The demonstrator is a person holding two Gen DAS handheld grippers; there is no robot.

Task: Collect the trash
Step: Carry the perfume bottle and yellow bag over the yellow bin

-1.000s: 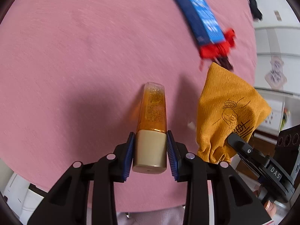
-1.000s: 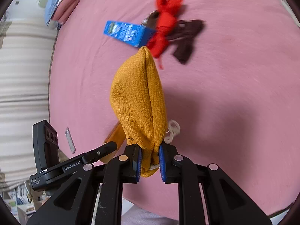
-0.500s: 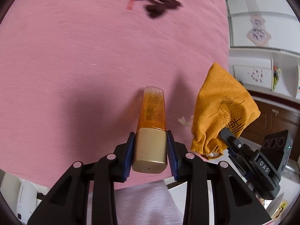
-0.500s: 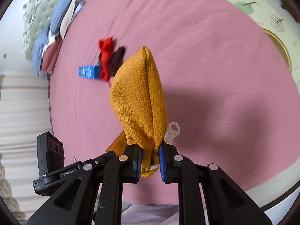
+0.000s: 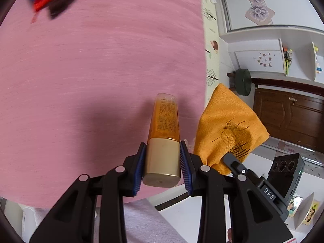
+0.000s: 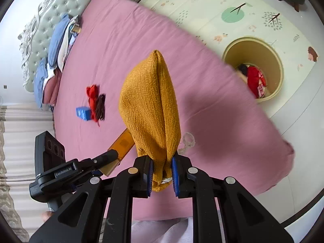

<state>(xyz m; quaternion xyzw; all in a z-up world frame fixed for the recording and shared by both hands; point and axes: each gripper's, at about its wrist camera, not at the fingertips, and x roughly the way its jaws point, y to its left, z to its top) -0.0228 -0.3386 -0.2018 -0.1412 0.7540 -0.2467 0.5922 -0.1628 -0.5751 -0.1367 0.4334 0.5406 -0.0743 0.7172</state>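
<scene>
Amber plastic tube with gold cap (image 5: 163, 141) pinched by left gripper (image 5: 163, 163), mustard knit drawstring pouch (image 6: 150, 109) clamped by right gripper (image 6: 162, 174), both above pink bedsheet (image 6: 121, 46), probably bound for yellow round bin (image 6: 253, 68).

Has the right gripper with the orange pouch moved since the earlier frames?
Yes. The right gripper, shut on the orange pouch, has swung off the red cloth toward the bin.
</scene>
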